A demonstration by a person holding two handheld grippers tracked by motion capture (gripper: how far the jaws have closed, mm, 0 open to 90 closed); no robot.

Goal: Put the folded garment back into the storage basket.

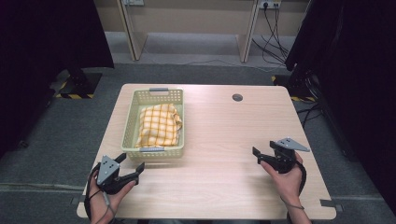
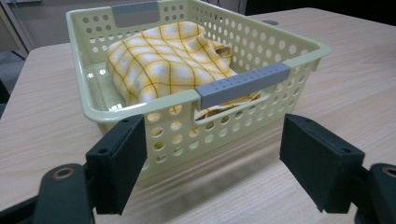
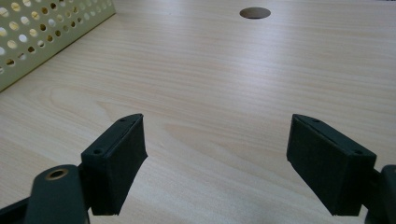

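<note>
High view: the wooden surface (image 1: 219,140) carries a pale green perforated basket (image 1: 132,122) at its left, with a yellow checked cloth (image 1: 159,125) folded inside. Just before the basket, the left tool (image 1: 132,165) is spread wide, empty. Well apart, the right tool (image 1: 261,154) also gapes, holding nothing.

The light wooden bench (image 1: 224,140) has a pale grain and a small round dark hole (image 1: 237,97) near its far edge. Around it lies a grey carpet floor (image 1: 60,135). Behind stand beige wooden partition legs (image 1: 133,32), and black cables (image 1: 273,37) hang from a wall socket. Black curtains (image 1: 46,37) hang at both sides, with a black-yellow striped base plate (image 1: 77,88) at the left.
</note>
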